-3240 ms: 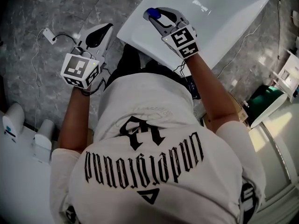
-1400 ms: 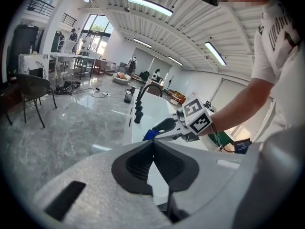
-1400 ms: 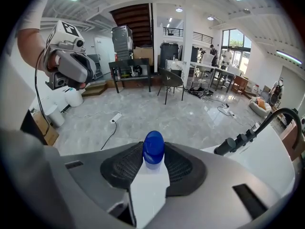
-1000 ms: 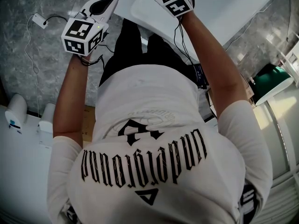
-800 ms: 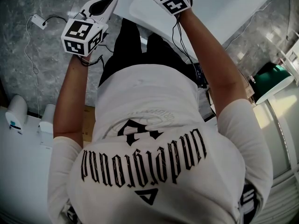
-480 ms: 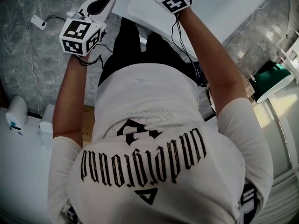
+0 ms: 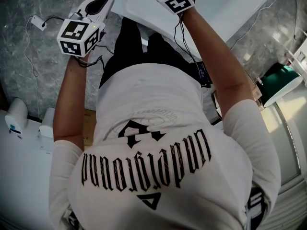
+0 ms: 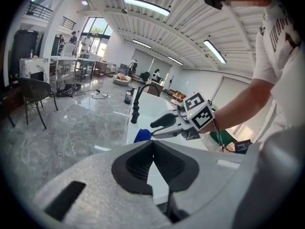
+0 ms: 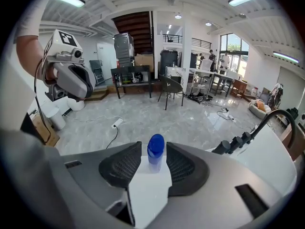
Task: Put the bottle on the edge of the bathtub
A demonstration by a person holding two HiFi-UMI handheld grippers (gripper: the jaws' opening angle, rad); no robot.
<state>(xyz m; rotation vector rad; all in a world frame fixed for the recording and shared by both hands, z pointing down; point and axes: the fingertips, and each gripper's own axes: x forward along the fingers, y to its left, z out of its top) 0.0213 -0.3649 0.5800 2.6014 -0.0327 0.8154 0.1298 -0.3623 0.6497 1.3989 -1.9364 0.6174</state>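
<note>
White bathtub edge (image 8: 143,114) carries the blue-capped bottle (image 9: 156,150) between the parted right tongs (image 9: 153,162); left tongs (image 8: 153,149) closed, empty.

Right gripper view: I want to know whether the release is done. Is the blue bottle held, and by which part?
Nothing is held. The blue bottle stands free between the right gripper's open jaws, a gap showing on each side.

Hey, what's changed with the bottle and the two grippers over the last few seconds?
The right gripper reached farther over the bathtub, then spread its fingers and let go of the bottle, which now stands free between them. The left gripper stayed shut and empty, shifting only slightly.
</note>
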